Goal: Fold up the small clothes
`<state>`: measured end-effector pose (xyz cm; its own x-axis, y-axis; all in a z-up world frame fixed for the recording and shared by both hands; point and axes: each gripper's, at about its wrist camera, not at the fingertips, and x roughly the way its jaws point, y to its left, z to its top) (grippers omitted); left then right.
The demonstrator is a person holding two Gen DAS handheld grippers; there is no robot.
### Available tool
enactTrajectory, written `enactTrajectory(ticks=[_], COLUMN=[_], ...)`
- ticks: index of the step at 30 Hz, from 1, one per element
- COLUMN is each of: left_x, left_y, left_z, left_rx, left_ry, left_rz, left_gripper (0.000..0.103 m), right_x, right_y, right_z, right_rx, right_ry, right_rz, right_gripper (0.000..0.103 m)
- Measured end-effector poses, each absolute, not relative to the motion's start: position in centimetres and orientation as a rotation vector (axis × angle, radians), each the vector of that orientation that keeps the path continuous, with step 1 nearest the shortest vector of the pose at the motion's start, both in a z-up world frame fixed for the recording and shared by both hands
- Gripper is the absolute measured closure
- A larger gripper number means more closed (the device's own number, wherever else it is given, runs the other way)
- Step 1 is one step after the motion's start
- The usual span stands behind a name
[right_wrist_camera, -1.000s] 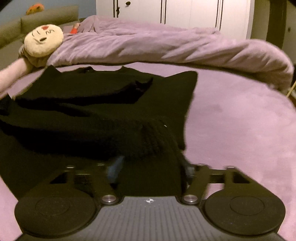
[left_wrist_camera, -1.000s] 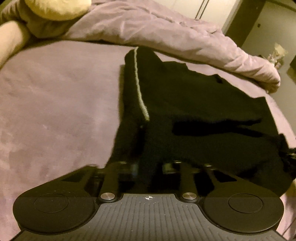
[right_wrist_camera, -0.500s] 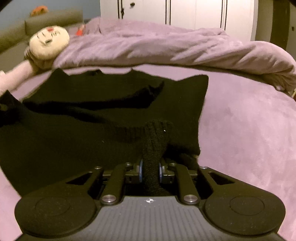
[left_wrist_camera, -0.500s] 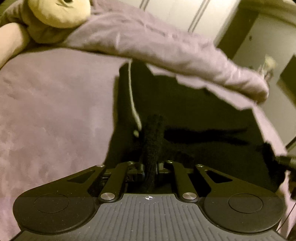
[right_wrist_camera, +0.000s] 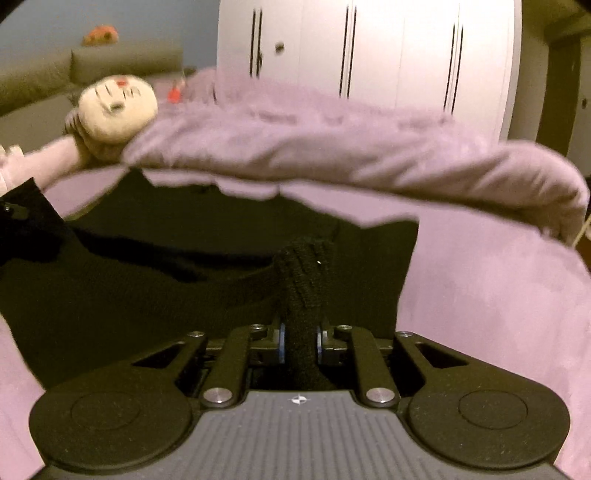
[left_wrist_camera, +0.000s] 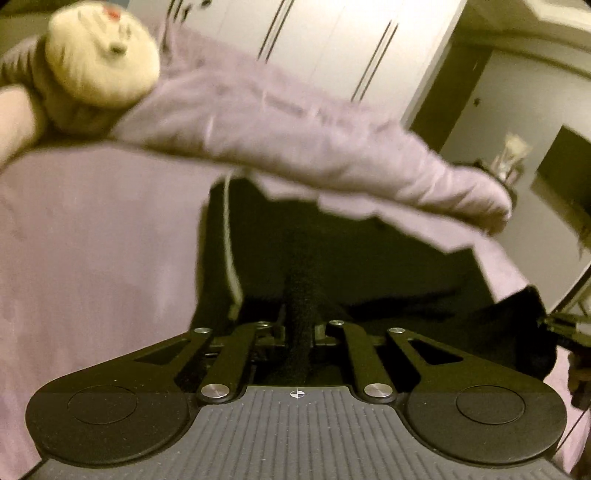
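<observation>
Black knit garment (left_wrist_camera: pixel 369 266) spread on the mauve plush bedcover (left_wrist_camera: pixel 96 236), near edge raised off it. Left gripper (left_wrist_camera: pixel 300 332) clenched on a bunched fold of knit; right gripper (right_wrist_camera: pixel 300 336) likewise pinches a ribbed fold. Left view alone shows a pale stripe (left_wrist_camera: pixel 229 236) along the garment's edge. Right view alone shows an orange toy (right_wrist_camera: pixel 100 35) on a shelf. Both: round cream plush face (right_wrist_camera: pixel 118 107), rumpled lilac duvet (right_wrist_camera: pixel 332 155).

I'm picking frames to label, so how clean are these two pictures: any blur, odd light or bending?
Left wrist view: the duvet and plush are smeared, the tongs sharp, the light dim and yellowish. Right wrist view: softer smear on the wardrobe; the black garment shows little detail. Fisheye curves the bed edges in both.
</observation>
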<state>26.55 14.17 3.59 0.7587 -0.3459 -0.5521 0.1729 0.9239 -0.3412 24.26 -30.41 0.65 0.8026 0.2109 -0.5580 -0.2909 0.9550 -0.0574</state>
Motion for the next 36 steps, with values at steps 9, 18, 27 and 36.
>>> enactTrajectory(ticks=[9, 18, 27, 36], left_x=[33.7, 46.1, 48.1, 46.9], left_y=[14.7, 16.1, 15.4, 14.5], left_z=[8.5, -0.1, -3.3, 0.7], left_rx=[-0.326, -0.380, -0.372, -0.349], left_ry=[0.399, 0.608, 0.779, 0.716], left_rz=[-0.283, -0.096, -0.142, -0.130], left_gripper=[0.094, 0.093, 0.072, 0.095], right_x=[29.5, 41.3, 44.3, 44.7], right_y=[-30.8, -32.7, -33.6, -32.4], right_z=[5.1, -0.8, -3.6, -1.2], right_rx=[-0.121, -0.068, 0.050, 0.023], right_ry=[0.389, 0.545, 0.699, 0.697], right_rz=[0.171, 0.028, 0.045, 0.047], right_gripper=[0.090, 0.090, 0.077, 0.090])
